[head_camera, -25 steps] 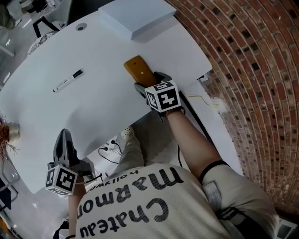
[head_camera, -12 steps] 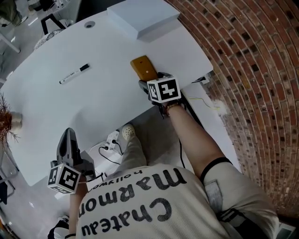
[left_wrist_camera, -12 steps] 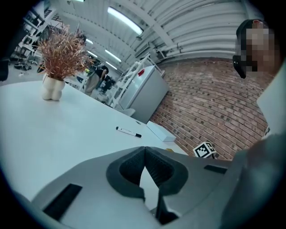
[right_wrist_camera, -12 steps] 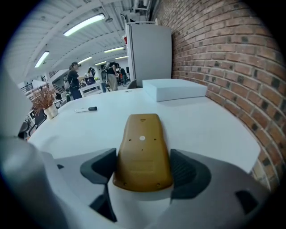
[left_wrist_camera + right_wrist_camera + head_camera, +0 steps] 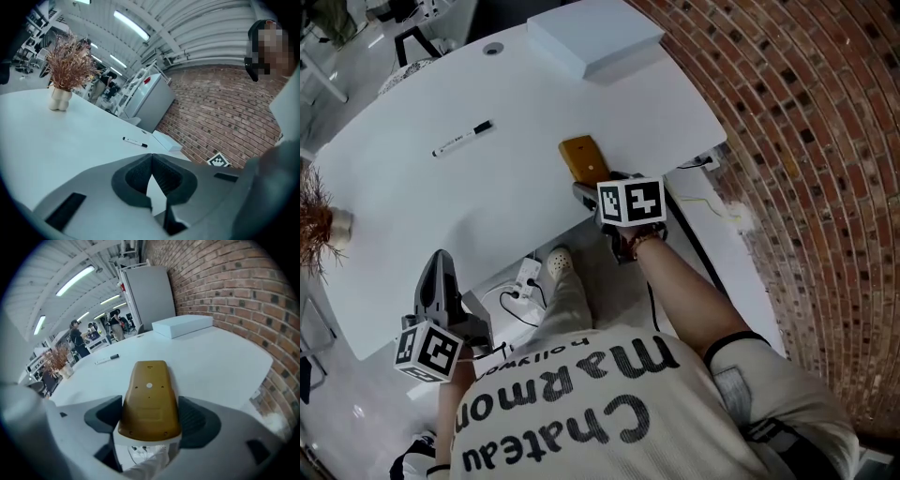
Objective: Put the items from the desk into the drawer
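**Update: the mustard-yellow flat plastic device (image 5: 150, 380) is coming off the desk**

So the right gripper (image 5: 149, 401) is clamped on it, with both pads hugging its sides. Compared with a second ago, it's been dragged back across the curved white desk (image 5: 487, 206), and its near end now pokes over the desk's near edge. The pickup looks basically done. Next stop is the drawer, though I can't see one. The left gripper (image 5: 151, 156) is pinched closed on nothing, below that same edge.

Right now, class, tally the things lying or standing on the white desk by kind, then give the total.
Yellow handheld device: 1
Marker pen: 1
White box: 1
Vase of dried plants: 1
Total: 4
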`<state>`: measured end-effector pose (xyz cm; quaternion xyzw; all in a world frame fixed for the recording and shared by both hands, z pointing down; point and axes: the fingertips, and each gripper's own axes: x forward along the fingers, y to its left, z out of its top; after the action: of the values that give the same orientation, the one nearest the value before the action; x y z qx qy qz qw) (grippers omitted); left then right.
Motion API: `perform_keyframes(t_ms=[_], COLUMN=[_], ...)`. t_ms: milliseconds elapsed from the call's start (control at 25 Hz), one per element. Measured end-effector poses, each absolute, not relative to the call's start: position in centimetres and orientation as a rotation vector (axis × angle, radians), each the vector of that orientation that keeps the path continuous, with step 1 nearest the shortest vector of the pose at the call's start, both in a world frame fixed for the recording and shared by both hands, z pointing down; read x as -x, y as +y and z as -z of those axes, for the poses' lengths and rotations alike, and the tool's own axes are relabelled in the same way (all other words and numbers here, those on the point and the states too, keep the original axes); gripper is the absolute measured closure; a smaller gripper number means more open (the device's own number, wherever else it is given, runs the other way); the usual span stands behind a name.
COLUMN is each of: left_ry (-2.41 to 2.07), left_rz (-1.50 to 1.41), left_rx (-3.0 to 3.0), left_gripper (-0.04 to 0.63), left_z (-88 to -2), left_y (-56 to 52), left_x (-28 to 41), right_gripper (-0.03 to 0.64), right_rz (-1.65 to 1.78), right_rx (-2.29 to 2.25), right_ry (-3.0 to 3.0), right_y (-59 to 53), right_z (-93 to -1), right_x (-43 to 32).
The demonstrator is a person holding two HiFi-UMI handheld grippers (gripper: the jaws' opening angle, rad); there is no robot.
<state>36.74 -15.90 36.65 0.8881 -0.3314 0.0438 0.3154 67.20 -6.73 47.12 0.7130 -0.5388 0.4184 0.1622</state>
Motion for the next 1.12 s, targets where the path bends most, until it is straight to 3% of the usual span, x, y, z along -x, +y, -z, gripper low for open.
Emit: perform_keyframes(t_ms=[560, 1120], left_ry=[-0.901, -1.023], left_rz=[-0.069, -0.118], left_rx=[-2.404, -2.368], left_gripper=[0.595, 0.595], left_z=[-34.2, -33.3], left_y=[-13.3, -9.2], left_x=[-33.1, -25.8], right_gripper=[0.235, 0.235], right_rz=[-1.768, -2.000], right_rx=[-2.126, -1.893], right_ry=[-1.778, -2.033], right_y=[-5.3, -4.3], right_z=[-44.8, -41.3], right_x=[-58.0, -46.6])
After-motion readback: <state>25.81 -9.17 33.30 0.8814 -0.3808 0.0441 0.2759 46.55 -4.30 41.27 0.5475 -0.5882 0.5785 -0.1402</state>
